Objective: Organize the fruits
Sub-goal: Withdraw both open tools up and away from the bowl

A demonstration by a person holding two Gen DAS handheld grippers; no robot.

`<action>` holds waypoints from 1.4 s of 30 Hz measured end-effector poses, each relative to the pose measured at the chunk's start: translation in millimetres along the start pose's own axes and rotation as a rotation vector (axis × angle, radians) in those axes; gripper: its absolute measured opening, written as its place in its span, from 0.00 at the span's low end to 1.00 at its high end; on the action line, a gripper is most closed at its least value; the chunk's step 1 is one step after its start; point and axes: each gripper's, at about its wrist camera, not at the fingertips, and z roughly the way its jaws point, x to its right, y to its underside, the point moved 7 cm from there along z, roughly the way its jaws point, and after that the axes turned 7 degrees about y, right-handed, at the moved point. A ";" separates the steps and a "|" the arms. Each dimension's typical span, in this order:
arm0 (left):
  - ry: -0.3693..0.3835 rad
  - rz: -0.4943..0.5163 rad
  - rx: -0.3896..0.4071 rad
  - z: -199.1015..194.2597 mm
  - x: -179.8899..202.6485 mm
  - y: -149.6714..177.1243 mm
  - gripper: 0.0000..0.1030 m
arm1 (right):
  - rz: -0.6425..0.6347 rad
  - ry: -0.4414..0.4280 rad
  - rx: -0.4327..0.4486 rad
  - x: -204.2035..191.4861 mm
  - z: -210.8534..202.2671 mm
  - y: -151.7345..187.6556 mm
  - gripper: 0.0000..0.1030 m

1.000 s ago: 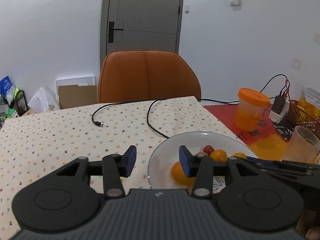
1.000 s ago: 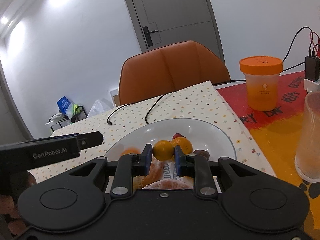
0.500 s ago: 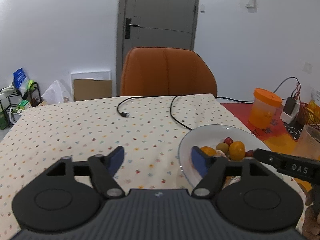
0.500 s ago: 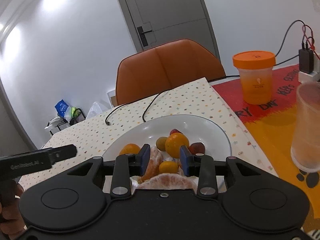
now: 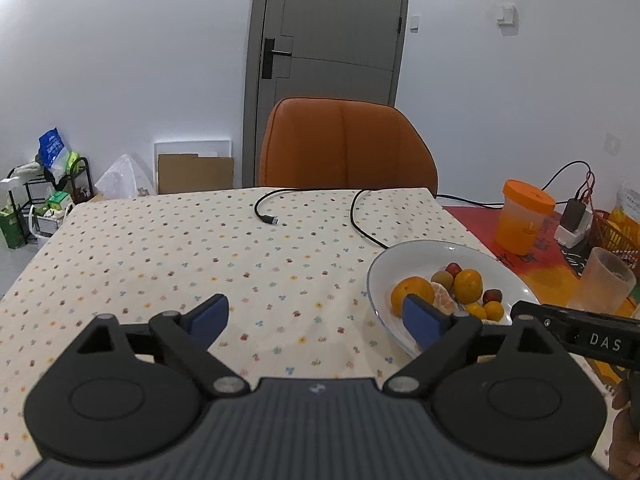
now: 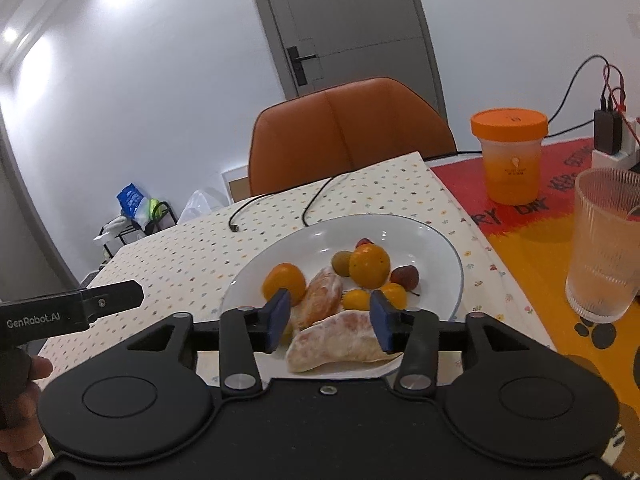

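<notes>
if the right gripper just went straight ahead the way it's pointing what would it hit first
Most likely the big peeled citrus piece at the near edge of the white plate; it lies right between the open fingers of the right gripper. The smaller fruit sits farther on. Depth is hard to judge, so the gripper may pass just above it.

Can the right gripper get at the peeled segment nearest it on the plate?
Probably yes: the right gripper is open, the segment lies just past its fingertips on the plate, nothing between.
</notes>
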 end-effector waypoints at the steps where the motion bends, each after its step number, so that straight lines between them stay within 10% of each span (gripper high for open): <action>1: -0.003 -0.004 0.002 -3.9 -1.4 0.5 0.90 | -0.006 -0.003 0.003 -2.5 -3.3 -0.2 0.47; 23: -0.036 -0.054 0.050 -83.3 -29.4 8.5 1.00 | -0.093 -0.041 0.054 -51.1 -63.9 -6.6 0.99; 42: -0.042 -0.055 0.071 -130.5 -45.2 30.4 1.00 | -0.136 -0.055 0.068 -61.6 -96.6 16.6 1.00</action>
